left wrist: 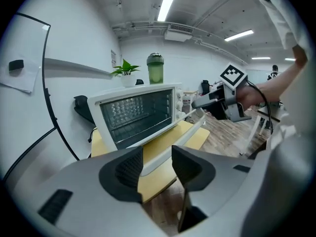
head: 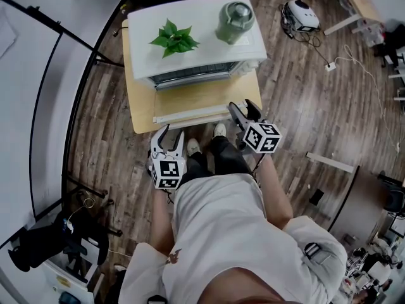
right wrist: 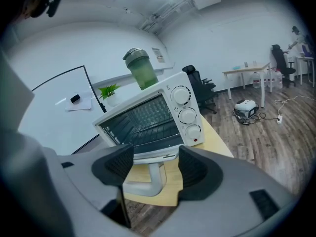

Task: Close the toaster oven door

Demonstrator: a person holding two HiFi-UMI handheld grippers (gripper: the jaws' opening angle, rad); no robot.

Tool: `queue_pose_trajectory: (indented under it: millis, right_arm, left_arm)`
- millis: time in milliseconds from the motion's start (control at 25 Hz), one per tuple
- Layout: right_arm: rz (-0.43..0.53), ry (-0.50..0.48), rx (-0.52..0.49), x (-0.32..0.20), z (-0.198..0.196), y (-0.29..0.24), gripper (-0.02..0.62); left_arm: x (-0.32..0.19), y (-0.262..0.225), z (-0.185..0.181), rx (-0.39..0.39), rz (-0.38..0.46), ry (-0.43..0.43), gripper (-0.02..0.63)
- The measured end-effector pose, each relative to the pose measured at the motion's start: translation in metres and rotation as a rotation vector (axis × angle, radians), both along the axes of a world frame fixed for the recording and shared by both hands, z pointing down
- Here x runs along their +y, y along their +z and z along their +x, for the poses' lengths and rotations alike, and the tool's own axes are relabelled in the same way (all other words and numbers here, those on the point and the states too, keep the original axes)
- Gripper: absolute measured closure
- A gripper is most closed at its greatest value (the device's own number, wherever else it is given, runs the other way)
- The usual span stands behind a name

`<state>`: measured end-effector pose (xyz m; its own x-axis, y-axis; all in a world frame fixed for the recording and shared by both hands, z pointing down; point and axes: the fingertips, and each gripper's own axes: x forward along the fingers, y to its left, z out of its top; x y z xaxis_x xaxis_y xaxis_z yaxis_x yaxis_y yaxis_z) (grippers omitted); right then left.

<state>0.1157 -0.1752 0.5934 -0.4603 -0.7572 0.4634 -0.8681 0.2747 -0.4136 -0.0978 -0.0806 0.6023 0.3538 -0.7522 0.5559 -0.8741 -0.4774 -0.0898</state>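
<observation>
left tool (left wrist: 157, 163): held narrow, with a slim gap left between its pads and nothing caught there. right tool (right wrist: 156, 164): held wide and empty. the toaster oven (head: 202, 25) is set on the tabletop (head: 140, 100) ahead of both, its door (head: 202, 97) dropped open and lying level toward them. the door handle (right wrist: 150, 179) is seen just ahead of and below the right tool's jaws, untouched. a plant (head: 174, 38) and a green bottle (head: 235, 21) are carried on the oven's top.
</observation>
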Motion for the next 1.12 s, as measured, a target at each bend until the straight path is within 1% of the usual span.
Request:
queue_pose_trajectory:
  millis: [200,440,600,680,840,960,1120]
  right_arm:
    - [0.008,0.013,-0.013,-0.006,0.0,-0.004,0.305]
    - [0.013,0.028,-0.025,-0.012,-0.002,-0.011,0.305]
    - [0.017,0.037,-0.034,-0.017,-0.002,-0.014,0.305]
    - [0.02,0.042,-0.037,-0.019,-0.002,-0.015,0.305]
    - [0.029,0.046,-0.04,-0.023,-0.003,-0.02,0.304]
    - [0.05,0.038,-0.014,-0.026,-0.003,-0.024,0.302]
    - [0.121,-0.002,0.087,-0.028,-0.003,-0.038,0.307]
  left_arm:
    - [-0.009,0.007,0.006,-0.07,0.001,0.047,0.427]
    - [-0.017,0.011,0.009,-0.134,0.01,0.076,0.402]
    - [-0.023,0.009,0.009,-0.169,0.026,0.08,0.403]
    - [-0.026,0.008,0.008,-0.188,0.031,0.083,0.414]
    - [-0.029,0.003,0.007,-0.193,0.03,0.082,0.413]
    - [-0.032,0.0,0.007,-0.186,0.029,0.075,0.411]
    - [-0.037,-0.005,0.006,-0.179,0.027,0.062,0.408]
